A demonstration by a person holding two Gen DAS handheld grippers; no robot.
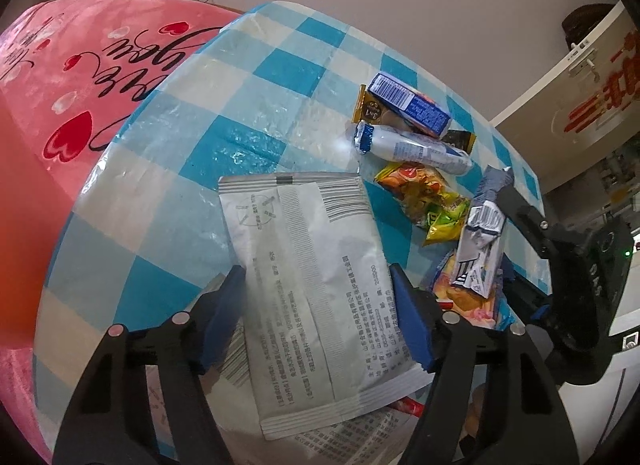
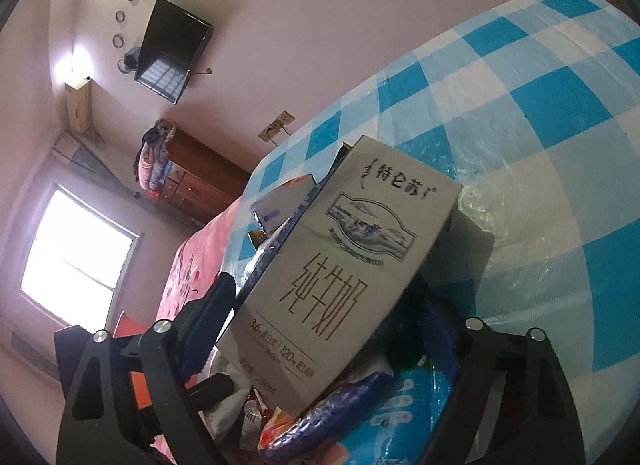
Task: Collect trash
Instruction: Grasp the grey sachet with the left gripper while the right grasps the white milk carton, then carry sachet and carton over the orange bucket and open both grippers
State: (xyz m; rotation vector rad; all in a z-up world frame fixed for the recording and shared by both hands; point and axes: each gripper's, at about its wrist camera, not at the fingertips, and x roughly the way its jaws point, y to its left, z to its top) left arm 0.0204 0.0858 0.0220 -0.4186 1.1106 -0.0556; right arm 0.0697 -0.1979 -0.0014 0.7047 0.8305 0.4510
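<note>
Left claw grips a grey pouch over the checked counter; right claw grips a milk carton.

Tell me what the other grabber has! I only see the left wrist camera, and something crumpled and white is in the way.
Observer: A grey milk carton sits tilted between the right gripper's fingers. I cannot tell whether they are squeezing it.
Operator: What's under it?
Observer: A heap of wrappers, with a blue packet beside them.
Operator: Is there a telly in the room?
Observer: Yes, a dark flat screen hangs on the wall.
</note>
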